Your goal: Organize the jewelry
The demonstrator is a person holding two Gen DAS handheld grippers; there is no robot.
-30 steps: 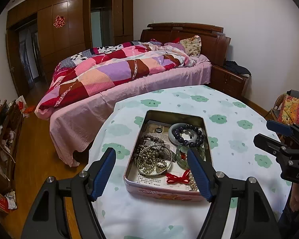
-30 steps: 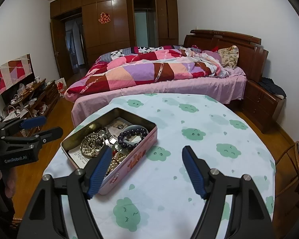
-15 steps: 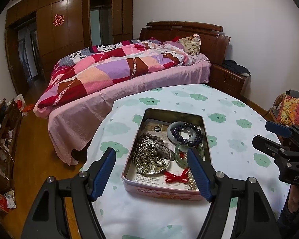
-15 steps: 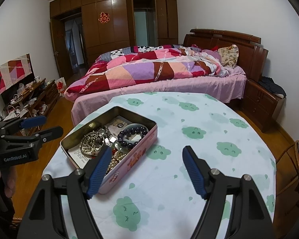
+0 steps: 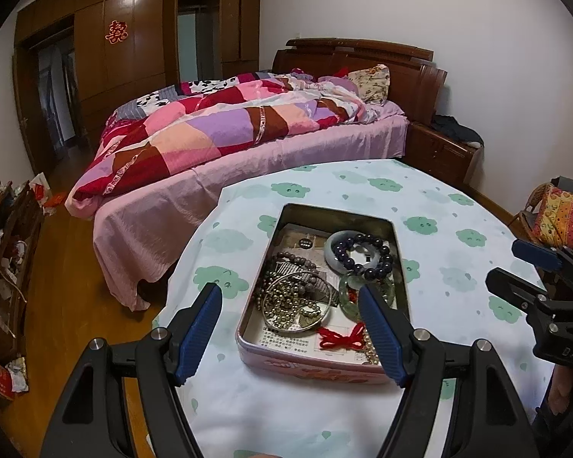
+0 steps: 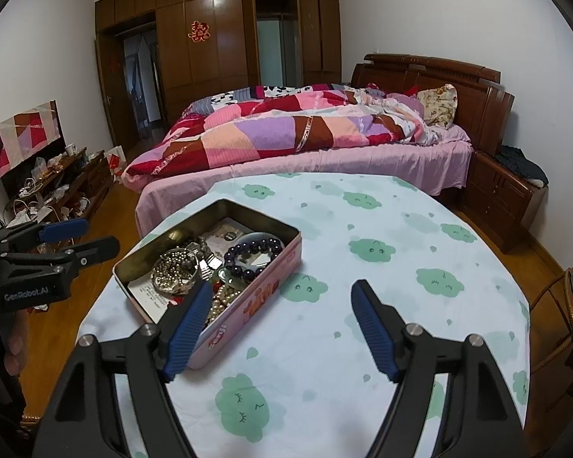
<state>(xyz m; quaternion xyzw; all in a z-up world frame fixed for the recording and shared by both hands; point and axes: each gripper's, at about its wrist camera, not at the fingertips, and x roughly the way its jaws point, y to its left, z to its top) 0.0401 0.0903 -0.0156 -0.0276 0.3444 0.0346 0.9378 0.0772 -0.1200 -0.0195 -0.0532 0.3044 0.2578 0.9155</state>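
An open pink tin [image 5: 309,366] [image 6: 256,301] sits on the round table and holds tangled jewelry: a dark purple bead bracelet [image 5: 363,257] [image 6: 254,253], a pale bangle [image 5: 334,253], a green bangle [image 5: 349,295], a gold bead necklace [image 5: 290,305] [image 6: 172,271], a brown bead string [image 5: 294,259] and a red knot cord [image 5: 340,339]. My left gripper [image 5: 290,301] is open and empty, hovering over the tin's near end. My right gripper [image 6: 282,294] is open and empty, at the tin's right side; its left finger overlaps the tin's corner.
The table [image 5: 458,206] [image 6: 382,305] has a white cloth with green cloud prints. A bed with a patchwork quilt [image 5: 229,129] stands behind it. A nightstand [image 6: 504,198] is at the right, a cluttered low cabinet [image 6: 57,187] at the left, and a wicker chair [image 5: 554,210] at the far right.
Both grippers have drifted only slightly relative to the tin. Both stay open and empty. The jewelry has not moved.
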